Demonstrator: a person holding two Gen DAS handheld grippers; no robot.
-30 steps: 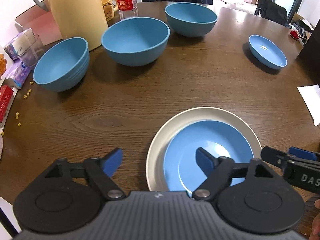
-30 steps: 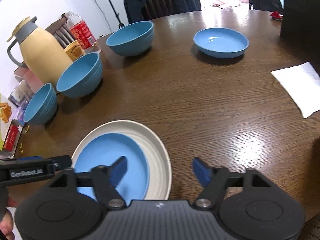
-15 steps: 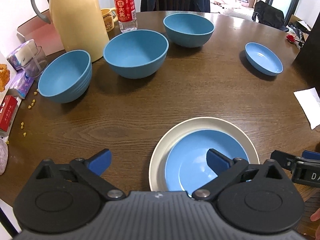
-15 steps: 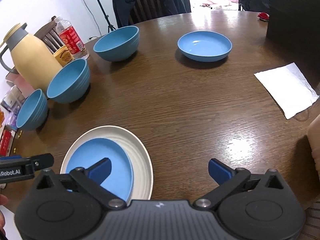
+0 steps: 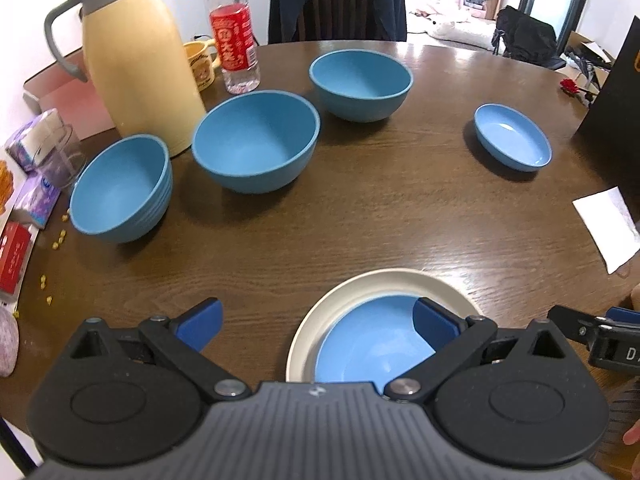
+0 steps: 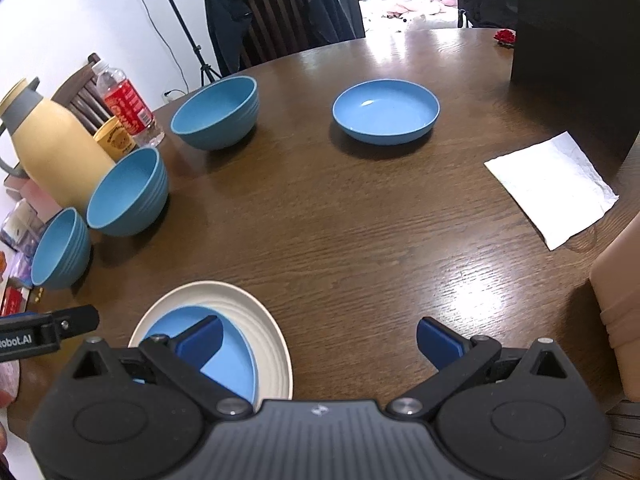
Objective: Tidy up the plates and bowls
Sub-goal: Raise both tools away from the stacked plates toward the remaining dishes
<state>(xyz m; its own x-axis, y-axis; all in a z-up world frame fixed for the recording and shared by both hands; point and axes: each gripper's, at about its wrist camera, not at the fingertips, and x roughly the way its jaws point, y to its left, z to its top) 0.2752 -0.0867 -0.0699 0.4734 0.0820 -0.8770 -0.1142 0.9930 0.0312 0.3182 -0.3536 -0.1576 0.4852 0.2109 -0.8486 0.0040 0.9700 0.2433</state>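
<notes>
With both claws spread wide and empty, the first bit of stacking looks done: a blue plate (image 5: 372, 340) sits nested in the cream plate (image 5: 384, 280) at the near edge of the table (image 5: 360, 232). The left gripper (image 5: 316, 320) hangs over that edge, jaws having just swung open, nothing between them but bare wood and the stack's rim. The right gripper (image 6: 318, 338) hovers beside it, jaws just opened too, one pad over the stack, gripping nothing. What's left? Plenty, I'd say. A shallow blue dish (image 6: 386, 116) sits alone toward the far right, well apart from the stack, and it probably belongs there. Three bowls are strung along the left side, unstacked: far bowl (image 5: 360, 84), middle bowl (image 5: 256, 144), near bowl (image 5: 120, 188), this last just beside a yellow jug (image 5: 136, 60). Early days, then: one pairing made, dish and bowls to go.
</notes>
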